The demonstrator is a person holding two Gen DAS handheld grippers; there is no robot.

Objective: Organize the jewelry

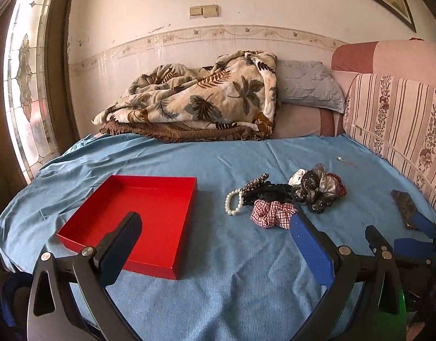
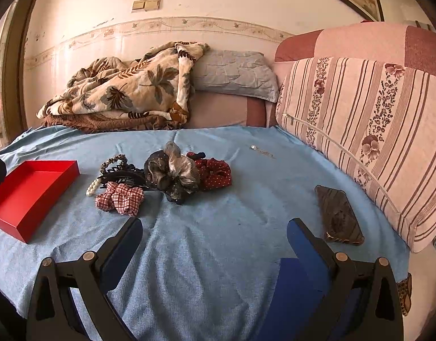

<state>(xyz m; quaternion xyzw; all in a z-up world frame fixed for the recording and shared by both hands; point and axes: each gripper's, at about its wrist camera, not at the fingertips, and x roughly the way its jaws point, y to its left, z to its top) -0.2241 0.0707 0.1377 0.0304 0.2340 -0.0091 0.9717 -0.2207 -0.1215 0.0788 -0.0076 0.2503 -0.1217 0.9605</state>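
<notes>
So basically nothing's sorted yet. The red box (image 1: 149,218) sits empty toward the left side of the blue bedspread (image 1: 232,284), and the whole pile is just to its right: pearl bracelet (image 1: 233,202), checkered scrunchie (image 2: 120,197), black claw clip (image 2: 124,176), grey scrunchie (image 2: 175,174), dotted red scrunchie (image 2: 215,173). A small pin (image 2: 259,150) lies apart, nearer the striped cushion (image 2: 368,130). Left gripper (image 1: 215,244) and right gripper (image 2: 215,244) both hang released, holding nothing. Everything's left to do.

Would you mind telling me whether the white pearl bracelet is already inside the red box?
No, the white pearl bracelet lies on the blue bedspread beside the shallow red cardboard box, which holds nothing.
</notes>
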